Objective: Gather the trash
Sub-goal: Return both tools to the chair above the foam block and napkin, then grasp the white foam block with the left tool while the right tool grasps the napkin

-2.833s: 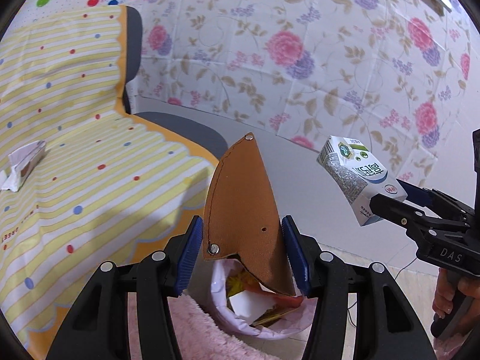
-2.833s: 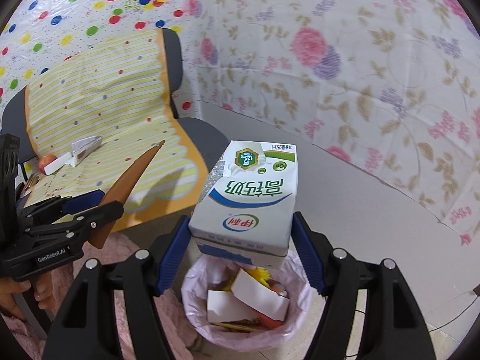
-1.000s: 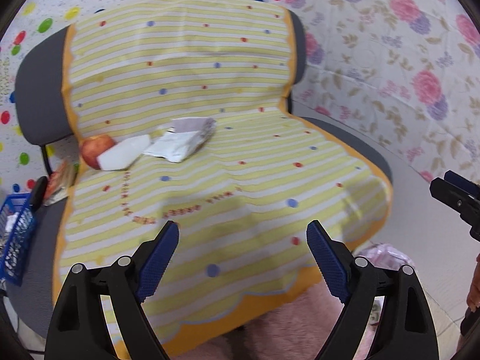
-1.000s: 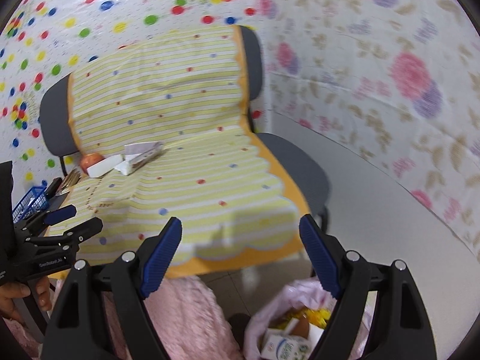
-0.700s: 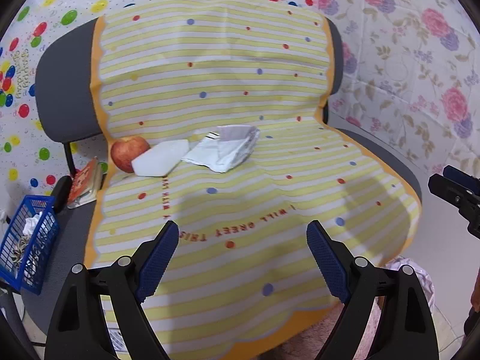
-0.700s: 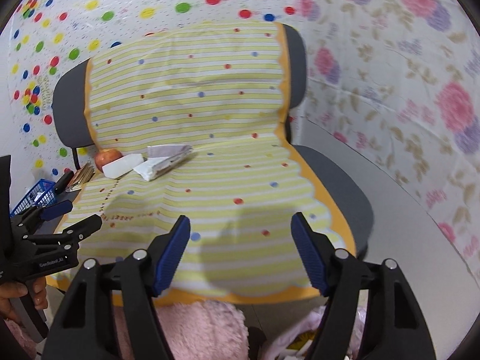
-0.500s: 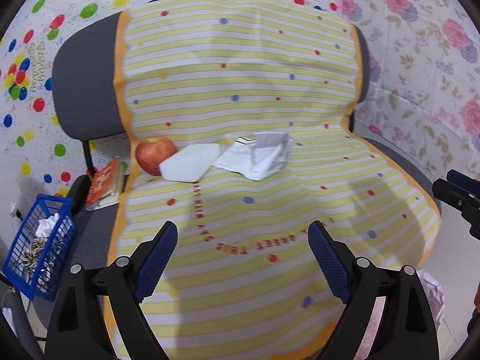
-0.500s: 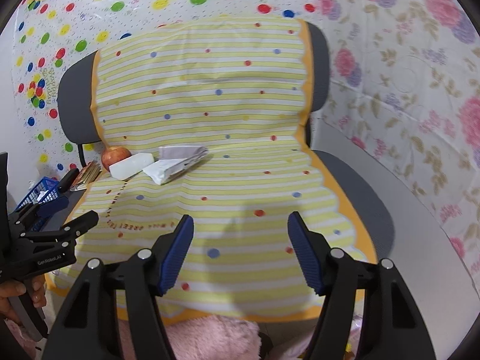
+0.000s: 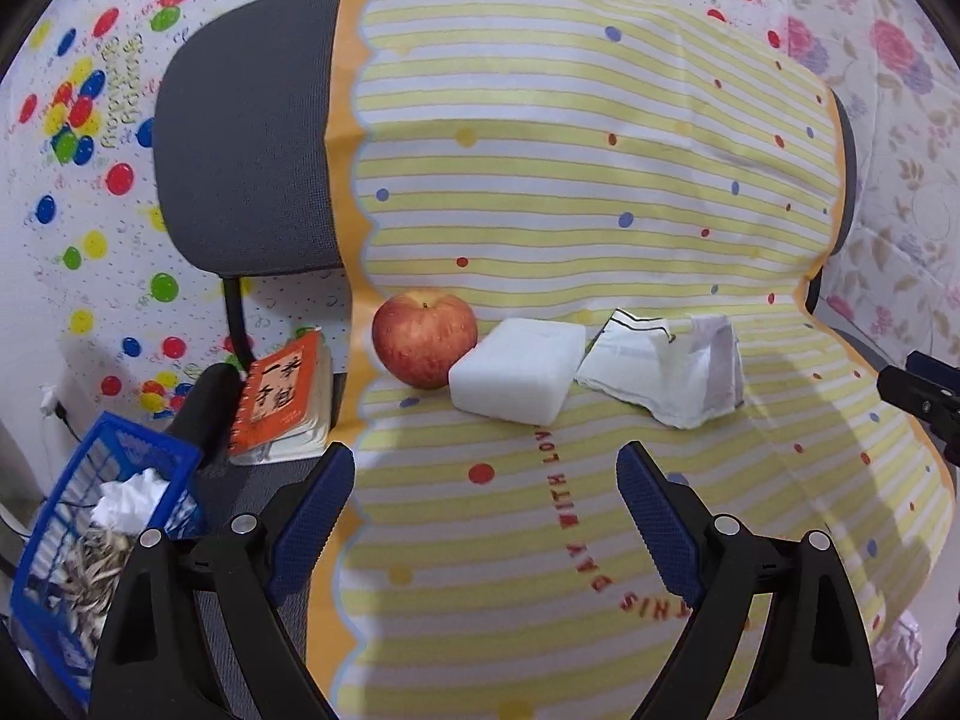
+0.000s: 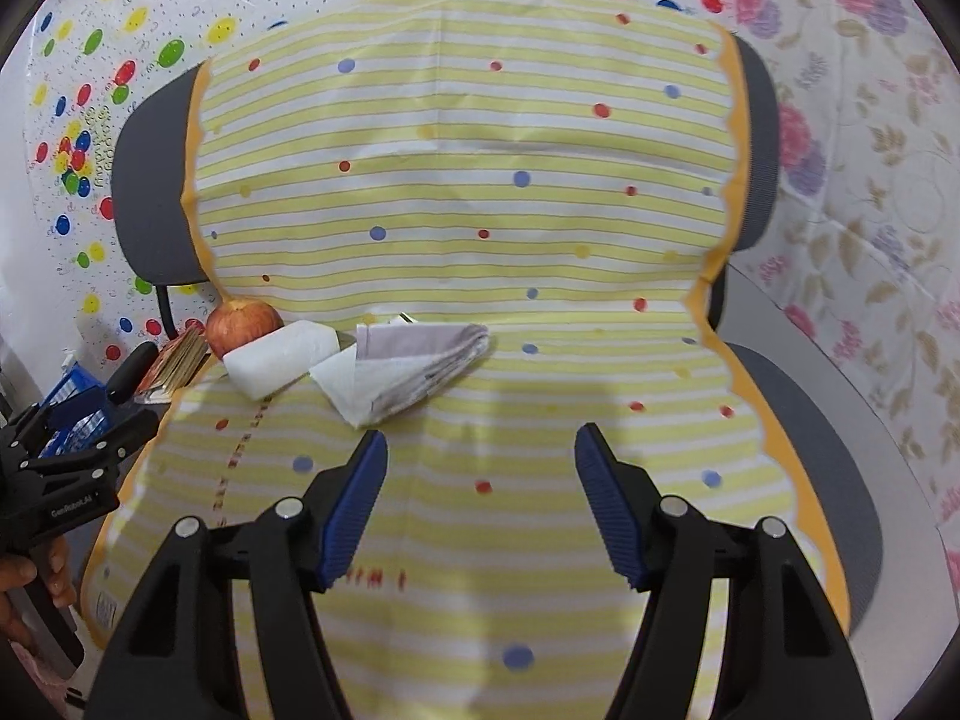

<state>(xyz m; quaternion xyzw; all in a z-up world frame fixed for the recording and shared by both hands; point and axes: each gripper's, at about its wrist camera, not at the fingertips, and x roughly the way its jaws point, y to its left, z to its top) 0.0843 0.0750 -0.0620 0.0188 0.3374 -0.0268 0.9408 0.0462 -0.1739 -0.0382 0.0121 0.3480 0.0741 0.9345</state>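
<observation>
A grey chair draped in a yellow striped cloth [image 9: 600, 192] [image 10: 468, 192] carries a red apple [image 9: 423, 338] [image 10: 243, 324], a white foam block [image 9: 517, 369] [image 10: 282, 357] and a crumpled white wrapper [image 9: 666, 365] [image 10: 408, 369], side by side at the back of the seat. My left gripper [image 9: 485, 487] is open and empty, hovering over the seat in front of the foam block. My right gripper [image 10: 480, 474] is open and empty, over the seat just right of the wrapper. The left gripper also shows in the right wrist view [image 10: 78, 450].
An orange notebook [image 9: 282, 396] lies on the chair's left edge. A blue basket [image 9: 90, 540] holding scraps stands low at the left. A pink-lined trash bag [image 9: 900, 660] peeks in at lower right. Patterned sheets cover the walls.
Both grippers let go of the brown piece and the milk carton over the trash bag, then swung left to the chair and came nearer to the items on the seat.
</observation>
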